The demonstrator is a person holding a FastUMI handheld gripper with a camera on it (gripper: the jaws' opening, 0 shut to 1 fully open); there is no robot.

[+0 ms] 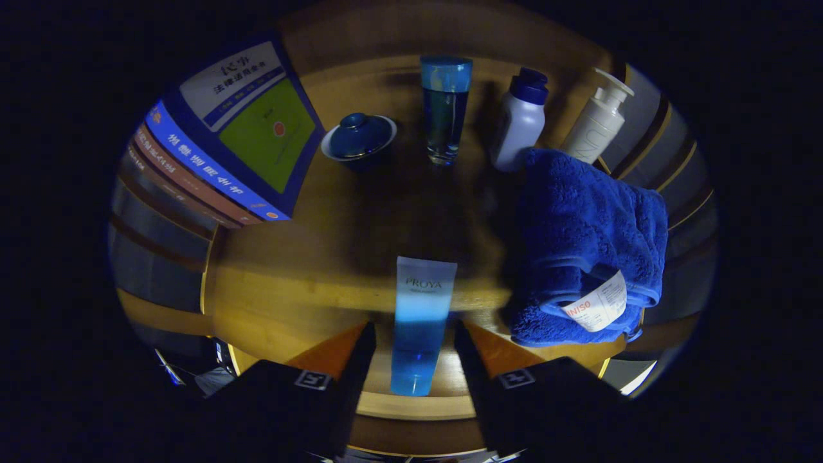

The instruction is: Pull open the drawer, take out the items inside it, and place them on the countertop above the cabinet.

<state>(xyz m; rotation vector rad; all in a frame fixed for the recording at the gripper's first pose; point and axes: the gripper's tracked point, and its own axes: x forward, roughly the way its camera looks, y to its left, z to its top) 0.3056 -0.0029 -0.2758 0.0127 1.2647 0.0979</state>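
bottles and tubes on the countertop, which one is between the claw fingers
The blue tube, lying between the claw fingers. The tall blue bottle, white bottle and pump bottle stand far beyond them.

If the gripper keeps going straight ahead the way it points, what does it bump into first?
The blue tube already sits between the jaws of the gripper, apparently not squeezed. Beyond the tube is bare countertop, then probably the tall blue-capped glass bottle, though depth is hard to judge here.

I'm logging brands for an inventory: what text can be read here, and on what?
"PROYA": blue tube, lying between the open tongs.
"INISO": tag on the blue towel; its start is hidden.
Stacked books: Chinese titles, too blurred to read.
Pump bottle: lettering too faint to read.
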